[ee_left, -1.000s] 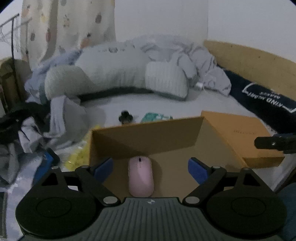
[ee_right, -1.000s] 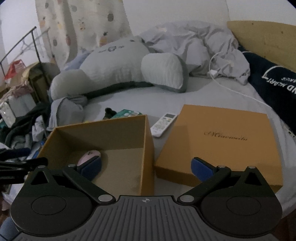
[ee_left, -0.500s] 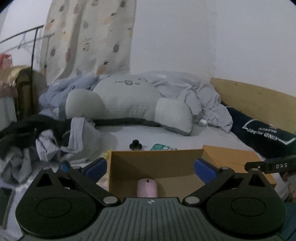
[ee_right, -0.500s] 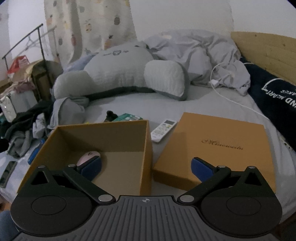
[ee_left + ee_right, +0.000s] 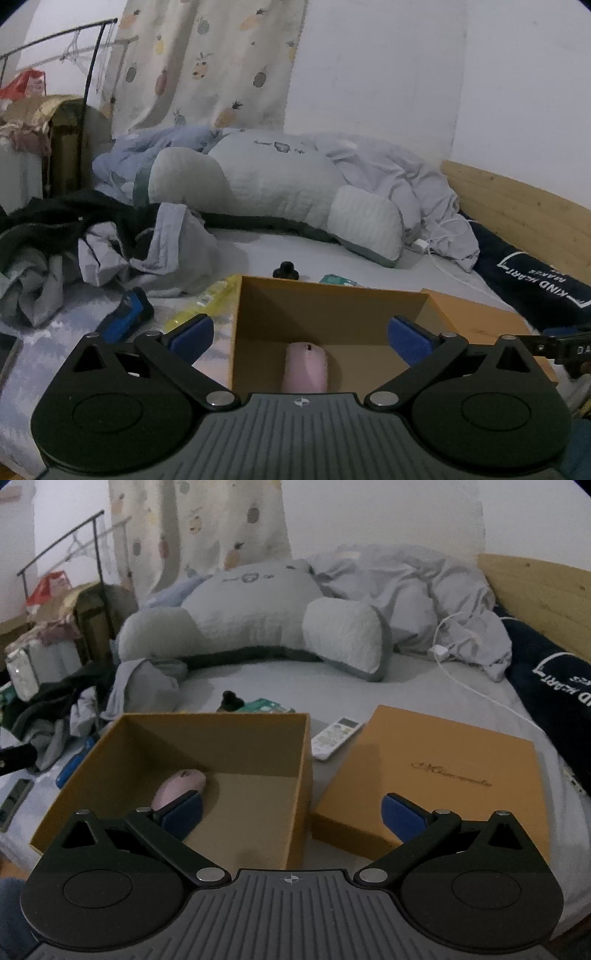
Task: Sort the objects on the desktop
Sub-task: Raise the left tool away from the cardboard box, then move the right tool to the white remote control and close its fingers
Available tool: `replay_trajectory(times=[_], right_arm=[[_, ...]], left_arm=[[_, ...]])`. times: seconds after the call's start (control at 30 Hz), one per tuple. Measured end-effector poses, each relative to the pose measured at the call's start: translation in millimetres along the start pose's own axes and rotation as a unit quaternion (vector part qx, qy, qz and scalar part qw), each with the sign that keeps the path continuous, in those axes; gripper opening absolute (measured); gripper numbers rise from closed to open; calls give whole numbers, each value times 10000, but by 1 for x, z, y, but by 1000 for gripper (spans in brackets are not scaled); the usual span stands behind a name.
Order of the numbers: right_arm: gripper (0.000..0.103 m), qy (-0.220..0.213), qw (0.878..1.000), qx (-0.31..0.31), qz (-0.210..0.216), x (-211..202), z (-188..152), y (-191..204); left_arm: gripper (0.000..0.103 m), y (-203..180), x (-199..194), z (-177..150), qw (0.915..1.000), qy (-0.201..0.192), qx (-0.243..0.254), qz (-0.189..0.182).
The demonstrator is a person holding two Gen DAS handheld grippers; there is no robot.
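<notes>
An open orange box (image 5: pixel 332 306) (image 5: pixel 184 746) sits on the bed with a pink mouse (image 5: pixel 306 365) (image 5: pixel 181 786) lying on its floor. My left gripper (image 5: pixel 300 338) is open and empty, held back above the box's near edge. My right gripper (image 5: pixel 291 812) is open and empty, above the box's right wall, with the flat orange lid (image 5: pixel 436 775) to the right. A white remote (image 5: pixel 334 736) lies between box and lid. A small black object (image 5: pixel 286 269) (image 5: pixel 231 699) and a green packet (image 5: pixel 338 279) (image 5: pixel 267 706) lie behind the box.
A blue and black item (image 5: pixel 127 314) and a yellow packet (image 5: pixel 205 299) lie left of the box. Crumpled clothes (image 5: pixel 92 243) pile at the left. A large grey pillow (image 5: pixel 258 620), a duvet, a white charger cable (image 5: pixel 465 679) and a dark blue pillow (image 5: pixel 554 686) lie behind.
My left gripper has lifted and drawn back from the box, leaving the mouse inside; the view tilted up. My right gripper has risen slightly and stays open.
</notes>
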State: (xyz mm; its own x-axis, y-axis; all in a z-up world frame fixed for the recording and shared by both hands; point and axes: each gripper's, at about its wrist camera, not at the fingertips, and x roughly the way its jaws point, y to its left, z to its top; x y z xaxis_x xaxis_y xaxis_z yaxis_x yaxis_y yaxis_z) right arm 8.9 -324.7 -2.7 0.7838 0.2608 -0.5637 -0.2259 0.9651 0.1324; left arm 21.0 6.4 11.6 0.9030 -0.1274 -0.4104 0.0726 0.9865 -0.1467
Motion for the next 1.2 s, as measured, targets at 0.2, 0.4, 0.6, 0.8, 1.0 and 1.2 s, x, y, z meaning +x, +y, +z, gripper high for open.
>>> replay_trajectory(times=[0.2,0.4,0.6,0.8,1.0,1.2], right_arm=[[103,-5,9999,-147,22,2,2,12],[103,1,9993,-356,58,5,7,26],[103,119,9996,-263,-4,20,15,27],[103,204,9990,365,-141,43,33,8],[103,193,9963,762,-358,81,58,-10],[103,292,9950,855,-424,126,84,-18]], left_arm=[[103,8,4,-1,9997,-49,67,227],[103,18,11,-2,9993,-6,-37,375],[103,26,19,-3,9989,55,-141,440],[103,34,26,-4,9983,114,-250,516],[103,42,35,-7,9960,56,-463,760],[103,66,43,-3,9878,41,-1102,1100]])
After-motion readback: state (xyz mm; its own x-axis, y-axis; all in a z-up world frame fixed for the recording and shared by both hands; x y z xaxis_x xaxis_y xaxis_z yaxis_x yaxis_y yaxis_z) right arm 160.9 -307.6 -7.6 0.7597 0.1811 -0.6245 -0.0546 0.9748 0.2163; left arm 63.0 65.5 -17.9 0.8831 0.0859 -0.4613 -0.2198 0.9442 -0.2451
